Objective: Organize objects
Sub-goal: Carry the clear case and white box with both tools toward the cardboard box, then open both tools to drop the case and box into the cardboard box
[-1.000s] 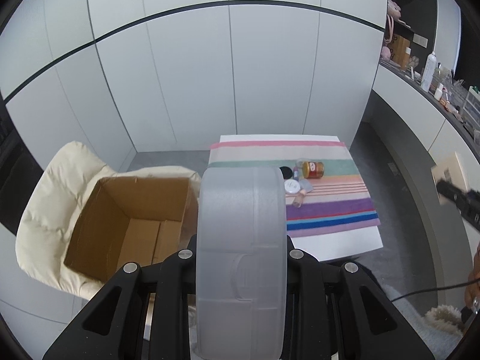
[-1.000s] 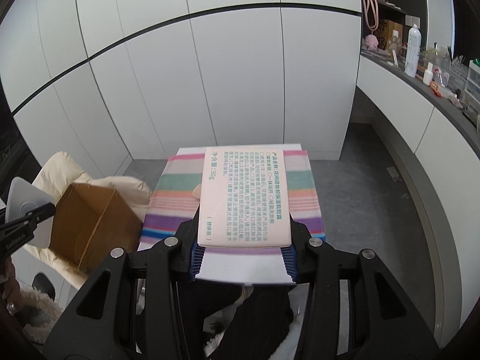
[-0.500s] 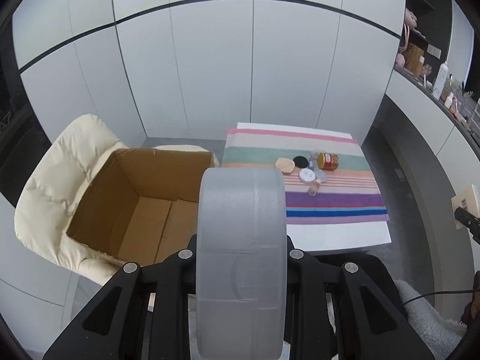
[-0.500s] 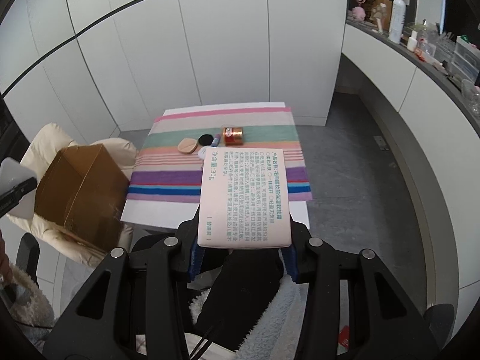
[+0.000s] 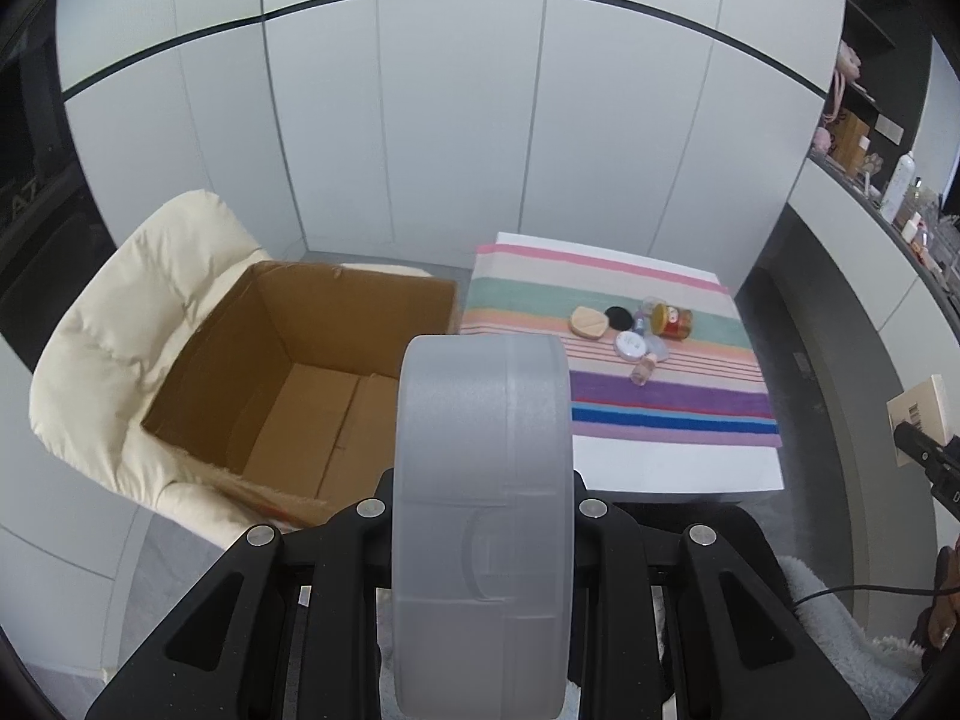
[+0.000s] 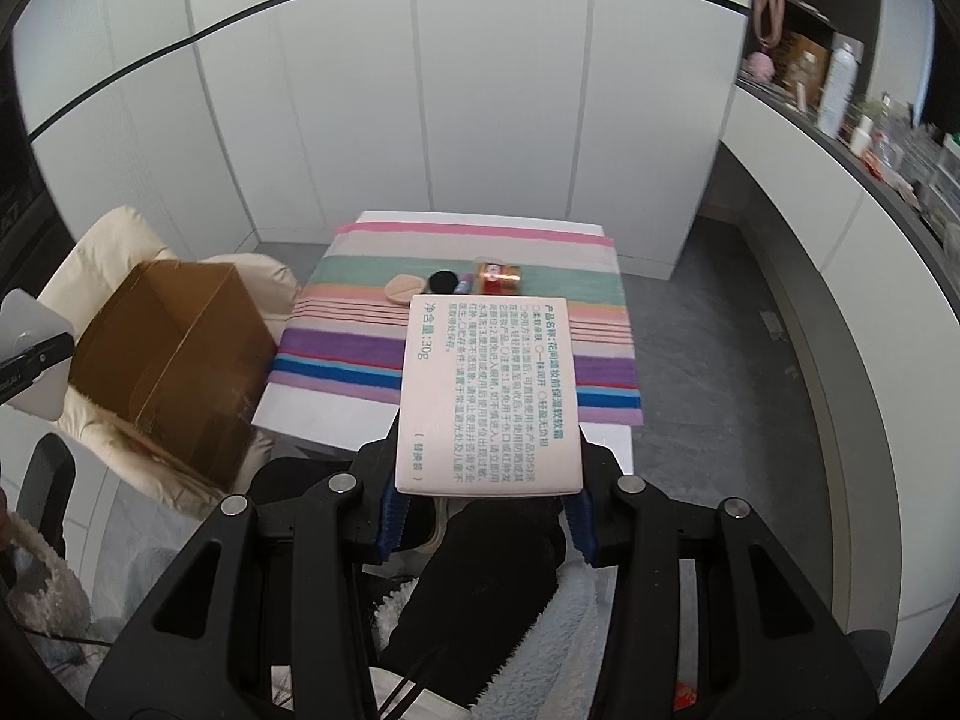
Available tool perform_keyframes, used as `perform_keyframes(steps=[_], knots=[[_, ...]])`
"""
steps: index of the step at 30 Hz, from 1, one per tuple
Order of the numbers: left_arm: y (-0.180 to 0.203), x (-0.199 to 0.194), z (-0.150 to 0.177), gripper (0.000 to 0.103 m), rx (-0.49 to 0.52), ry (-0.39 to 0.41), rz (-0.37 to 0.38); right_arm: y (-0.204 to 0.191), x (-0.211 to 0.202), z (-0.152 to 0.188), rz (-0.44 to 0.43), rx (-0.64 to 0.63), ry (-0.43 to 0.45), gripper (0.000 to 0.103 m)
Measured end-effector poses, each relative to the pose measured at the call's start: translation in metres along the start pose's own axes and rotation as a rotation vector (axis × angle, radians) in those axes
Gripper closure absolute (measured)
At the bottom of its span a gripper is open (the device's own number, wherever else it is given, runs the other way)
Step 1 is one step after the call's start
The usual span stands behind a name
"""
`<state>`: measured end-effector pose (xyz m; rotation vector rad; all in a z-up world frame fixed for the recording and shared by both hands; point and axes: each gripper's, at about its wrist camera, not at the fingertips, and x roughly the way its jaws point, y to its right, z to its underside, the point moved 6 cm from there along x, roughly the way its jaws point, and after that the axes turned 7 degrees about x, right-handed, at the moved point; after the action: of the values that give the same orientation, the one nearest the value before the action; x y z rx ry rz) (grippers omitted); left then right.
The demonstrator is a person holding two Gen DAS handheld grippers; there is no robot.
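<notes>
My left gripper point(image 5: 483, 480) is shut on a frosted grey plastic case point(image 5: 483, 420), held upright on its narrow edge in the air. Beyond and left of it an open, empty cardboard box point(image 5: 312, 372) rests on a cream padded chair point(image 5: 120, 330). My right gripper point(image 6: 489, 498) is shut on a flat pink carton point(image 6: 489, 390) printed with green text, above the near edge of the striped cloth point(image 6: 336, 354). On that cloth lie a beige puff point(image 5: 589, 320), a black disc point(image 5: 619, 317), an amber jar point(image 5: 672, 321), a white tin point(image 5: 629, 345) and a small bottle point(image 5: 644, 369).
The white table point(image 5: 672, 468) stands right of the chair, against white cabinet doors. A long counter point(image 6: 840, 138) crowded with bottles runs along the right. A person's fleece sleeve point(image 5: 852, 648) and dark-clothed legs point(image 6: 480, 576) lie below the grippers. Grey floor lies right of the table.
Both hands have sunk and shifted; the cardboard box now sits more centrally in the left wrist view, and the table's items have come into the right wrist view. Both grips are unchanged.
</notes>
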<state>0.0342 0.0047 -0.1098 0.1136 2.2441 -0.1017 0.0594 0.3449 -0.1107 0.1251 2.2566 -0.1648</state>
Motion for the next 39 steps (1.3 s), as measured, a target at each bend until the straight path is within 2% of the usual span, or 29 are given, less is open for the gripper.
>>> perform_keyframes(steps=[8, 17, 24, 30, 33, 36, 39], knots=[[-0.051, -0.002, 0.028, 0.075, -0.087, -0.038, -0.092, -0.061, 0.016, 0.0, -0.099, -0.11, -0.028, 0.058], [-0.115, -0.016, 0.074, 0.075, -0.228, -0.075, -0.178, -0.174, 0.031, 0.011, -0.25, -0.325, -0.048, 0.058], [-0.14, -0.019, 0.094, 0.075, -0.29, -0.105, -0.207, -0.246, 0.038, 0.037, -0.361, -0.463, -0.092, 0.058], [-0.142, -0.011, 0.09, 0.075, -0.286, -0.107, -0.202, -0.275, 0.046, 0.048, -0.391, -0.509, -0.121, 0.058], [-0.142, 0.003, 0.087, 0.075, -0.278, -0.134, -0.198, -0.285, 0.05, 0.048, -0.401, -0.519, -0.123, 0.058], [-0.146, 0.023, 0.084, 0.075, -0.338, -0.162, -0.116, -0.293, 0.052, 0.044, -0.412, -0.522, -0.109, 0.058], [-0.154, 0.039, 0.079, 0.075, -0.332, -0.172, -0.159, -0.298, 0.055, 0.04, -0.422, -0.519, -0.105, 0.058]])
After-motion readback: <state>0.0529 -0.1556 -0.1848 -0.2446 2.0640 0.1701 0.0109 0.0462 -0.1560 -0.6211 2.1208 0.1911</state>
